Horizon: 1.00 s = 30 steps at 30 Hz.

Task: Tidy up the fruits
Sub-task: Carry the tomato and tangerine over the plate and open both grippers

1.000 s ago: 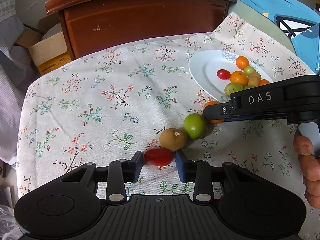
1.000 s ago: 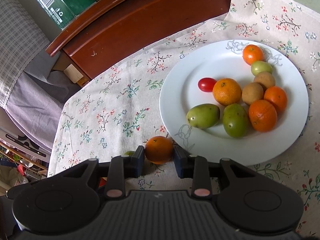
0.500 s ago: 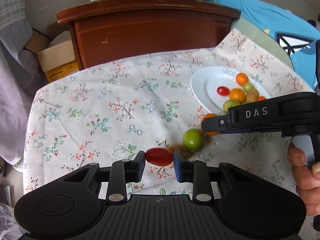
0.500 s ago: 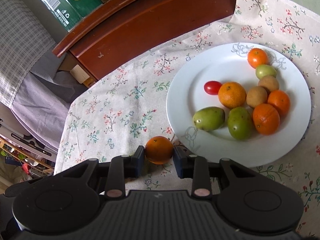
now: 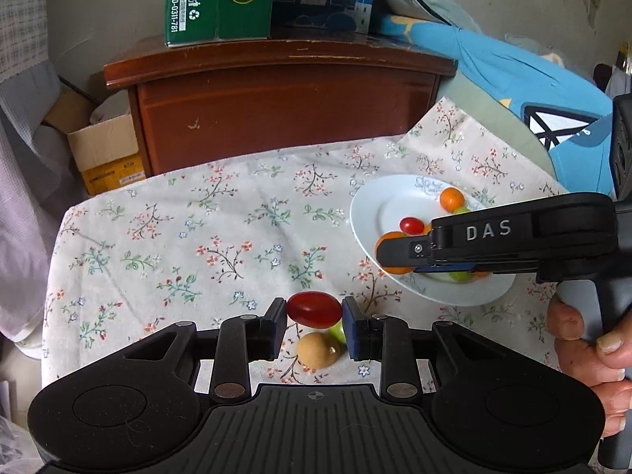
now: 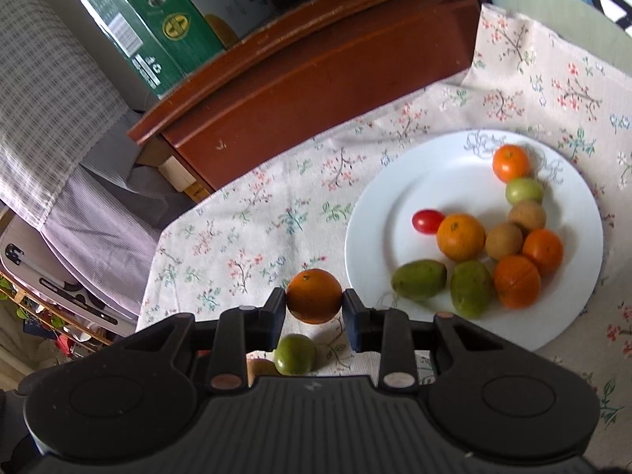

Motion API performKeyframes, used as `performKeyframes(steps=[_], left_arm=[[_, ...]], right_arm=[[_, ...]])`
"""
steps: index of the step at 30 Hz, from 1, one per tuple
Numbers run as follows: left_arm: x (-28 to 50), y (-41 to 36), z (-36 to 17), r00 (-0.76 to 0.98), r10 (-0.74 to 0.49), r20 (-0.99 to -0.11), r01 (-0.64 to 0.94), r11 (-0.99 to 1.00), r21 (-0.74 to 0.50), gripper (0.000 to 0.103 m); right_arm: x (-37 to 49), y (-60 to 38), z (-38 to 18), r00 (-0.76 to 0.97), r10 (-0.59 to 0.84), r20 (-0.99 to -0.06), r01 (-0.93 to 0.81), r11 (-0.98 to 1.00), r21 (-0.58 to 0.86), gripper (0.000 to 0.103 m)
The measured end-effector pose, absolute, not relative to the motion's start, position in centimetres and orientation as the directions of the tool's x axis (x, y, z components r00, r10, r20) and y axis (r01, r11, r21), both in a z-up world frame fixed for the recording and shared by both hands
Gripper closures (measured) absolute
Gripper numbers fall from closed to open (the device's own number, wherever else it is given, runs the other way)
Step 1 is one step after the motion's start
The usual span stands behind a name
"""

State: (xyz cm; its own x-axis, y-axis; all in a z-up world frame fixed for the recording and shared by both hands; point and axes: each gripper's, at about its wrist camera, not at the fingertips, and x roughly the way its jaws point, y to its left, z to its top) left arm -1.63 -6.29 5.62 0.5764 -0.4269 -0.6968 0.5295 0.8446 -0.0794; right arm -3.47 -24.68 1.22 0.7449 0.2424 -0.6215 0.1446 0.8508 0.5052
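My left gripper (image 5: 314, 322) is shut on a red cherry tomato (image 5: 314, 309) and holds it above the floral tablecloth (image 5: 197, 237). Below it lie a brown fruit (image 5: 317, 349) and a green fruit (image 5: 336, 331). My right gripper (image 6: 314, 308) is shut on an orange (image 6: 314, 295), lifted beside the left edge of the white plate (image 6: 375, 213). The plate (image 5: 371, 205) holds several oranges, green and brown fruits and a red tomato (image 6: 427, 220). The green fruit (image 6: 295, 354) and the brown fruit (image 6: 260, 367) also show under the right gripper.
A brown wooden cabinet (image 5: 284, 106) stands behind the table with a green carton (image 5: 219, 0) on top. A cardboard box (image 5: 104, 154) sits at the left. A blue cloth (image 5: 533, 91) lies at the back right.
Both grippers rose from the table, the left with the tomato and the right with the orange. The brown and green fruits stayed on the cloth.
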Motion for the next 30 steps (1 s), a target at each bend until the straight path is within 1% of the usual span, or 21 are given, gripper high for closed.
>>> performKeyframes(steps=[8,12,16,23,27,30], left_arm=[[-0.9,-6.6,6.9,0.594,-0.459,-0.66,0.51,0.85,-0.132,0.075],[-0.4,-7.5,7.8,0.602,-0.478,-0.64,0.523,0.841,-0.137,0.075],[0.1,-8.2,8.4,0.589,-0.514,-0.624,0.532,0.827,-0.18,0.075],[1.6,-9.5,8.9,0.576,-0.54,-0.614,0.532,0.818,-0.22,0.075],[2.4,-10.6,8.9,0.57,-0.546,-0.614,0.541,0.812,-0.22,0.075],[3.1,-11.3,8.5,0.562,-0.551,-0.617,0.541,0.809,-0.231,0.075]], right_arm=[[-4.0,-25.6,3.0,0.768,0.246,-0.591,0.125,0.848,0.515,0.072],[-4.4,-27.2,4.6,0.799,0.22,-0.559,0.138,0.839,0.527,0.072],[-4.8,-29.0,6.1,0.825,0.174,-0.537,0.168,0.832,0.528,0.071],[-5.3,-32.0,8.2,0.857,0.118,-0.501,0.194,0.828,0.526,0.071],[-5.1,-33.2,8.4,0.863,0.088,-0.498,0.212,0.83,0.515,0.071],[-4.4,-33.9,7.6,0.851,0.083,-0.519,0.238,0.819,0.522,0.071]])
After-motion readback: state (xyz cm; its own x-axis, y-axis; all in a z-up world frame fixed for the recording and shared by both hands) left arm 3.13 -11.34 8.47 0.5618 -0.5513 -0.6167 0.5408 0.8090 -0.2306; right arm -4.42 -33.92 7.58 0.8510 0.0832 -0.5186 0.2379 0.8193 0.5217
